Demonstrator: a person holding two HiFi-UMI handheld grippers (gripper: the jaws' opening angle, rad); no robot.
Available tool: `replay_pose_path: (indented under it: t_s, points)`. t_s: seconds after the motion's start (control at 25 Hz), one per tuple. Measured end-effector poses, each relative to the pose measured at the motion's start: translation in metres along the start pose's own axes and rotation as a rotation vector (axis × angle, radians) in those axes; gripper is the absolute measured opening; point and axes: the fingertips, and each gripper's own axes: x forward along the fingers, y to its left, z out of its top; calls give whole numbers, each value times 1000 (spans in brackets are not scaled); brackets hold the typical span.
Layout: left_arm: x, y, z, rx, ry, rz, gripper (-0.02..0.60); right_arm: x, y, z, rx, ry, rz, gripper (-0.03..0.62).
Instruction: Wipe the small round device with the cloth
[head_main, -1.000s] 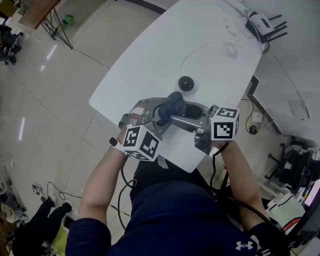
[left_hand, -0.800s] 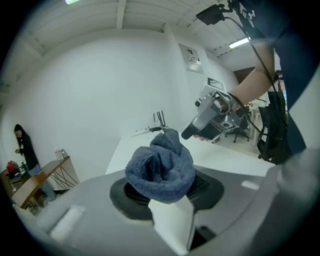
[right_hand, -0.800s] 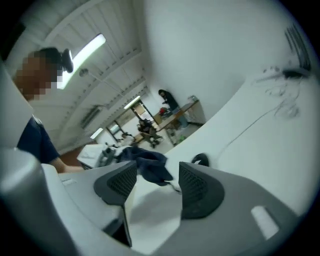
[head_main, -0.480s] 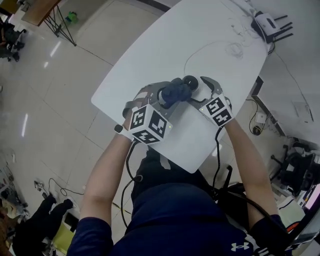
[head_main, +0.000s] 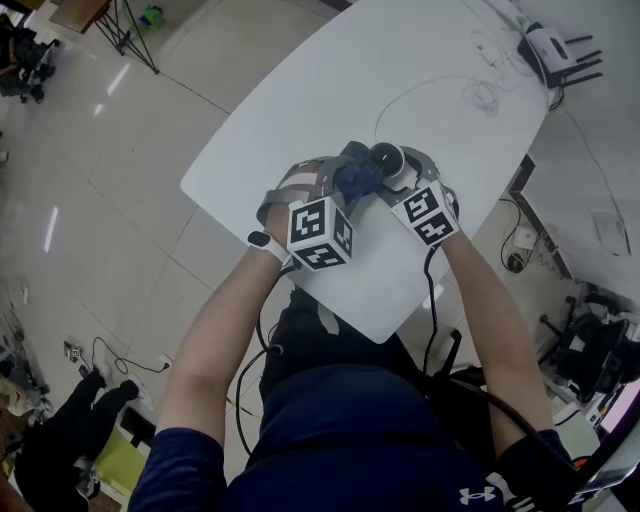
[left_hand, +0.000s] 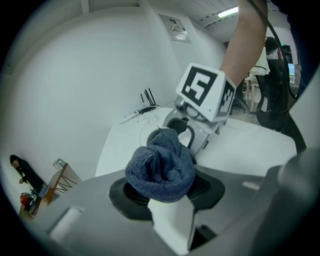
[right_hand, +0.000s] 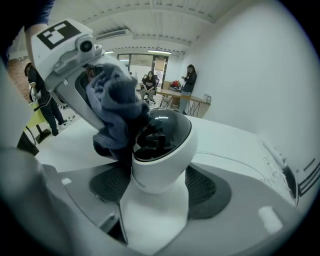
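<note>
"Holding the small round device (right_hand: 162, 145) over the bench (head_main: 300, 110) are the right tongs (right_hand: 160, 192). They have just been closing, and their pads grip it from both sides."

"And the cloth (left_hand: 160, 167)?"

"Bunched and clamped in the left tongs (head_main: 340, 188), just left of the device and touching its dark dome. I'd expect the wipe to run rightward across that dome."

"Any writing?"

"None legible on either. There are only square markers on the cubes."

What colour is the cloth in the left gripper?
The cloth is dark blue; best seen in the left gripper view.
</note>
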Motion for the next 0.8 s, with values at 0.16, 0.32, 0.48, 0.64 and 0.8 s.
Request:
replay_pose_path:
  t_s: [0.16, 0.32, 0.48, 0.64, 0.8]
  points:
    - [18, -6, -37, 18, 155, 16, 163, -4, -1, -1, -39, 15, -1, 341]
    - [24, -10, -63, -3, 317, 38, 164, -2, 3, -15, -60, 61, 12, 307]
    - [14, -9, -55, -77, 311, 75, 165, -8, 5, -19, -63, 29, 18, 287]
    - [-35, 9, -13, -157, 169, 128, 166, -25, 11, 2, 16, -89, 67, 352]
    - [-57, 18, 46, -94, 43, 138, 166, -23, 7, 12, 8, -91, 67, 377]
